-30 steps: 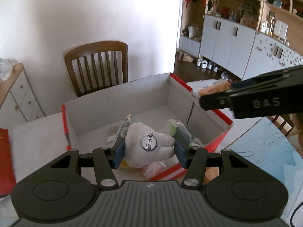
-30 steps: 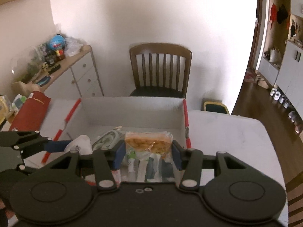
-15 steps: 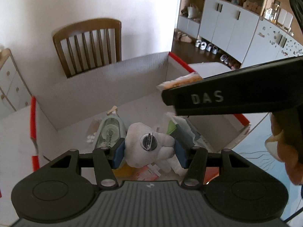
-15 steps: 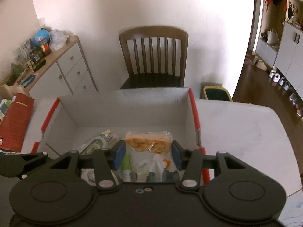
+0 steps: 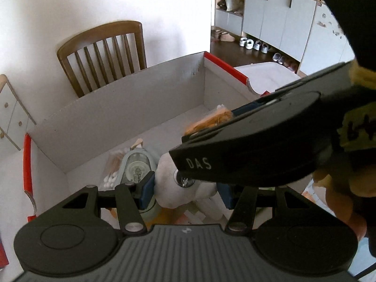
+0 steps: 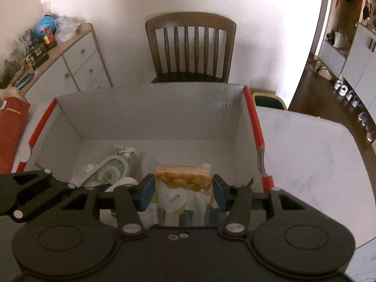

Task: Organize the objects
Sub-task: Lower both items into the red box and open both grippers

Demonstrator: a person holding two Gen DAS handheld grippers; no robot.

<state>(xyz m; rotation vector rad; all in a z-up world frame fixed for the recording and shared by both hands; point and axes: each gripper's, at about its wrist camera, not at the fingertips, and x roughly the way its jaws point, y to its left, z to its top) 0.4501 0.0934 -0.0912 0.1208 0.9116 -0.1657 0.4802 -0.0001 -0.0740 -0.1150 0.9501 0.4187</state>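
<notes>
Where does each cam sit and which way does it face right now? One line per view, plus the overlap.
Left wrist: on the left gripper, angled down into the cardboard box; jaws clamp a white plush toy; the right gripper crosses in front, a hand behind it.
Right wrist: on the right gripper, angled down into the same box; jaws clamp a snack packet; left gripper at left.
Shared: box, wooden chair, tape dispenser.

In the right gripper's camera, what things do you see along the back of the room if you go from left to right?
Blue globe → white drawer cabinet → wooden chair → small yellow-framed stool → row of shoes on the dark floor.
</notes>
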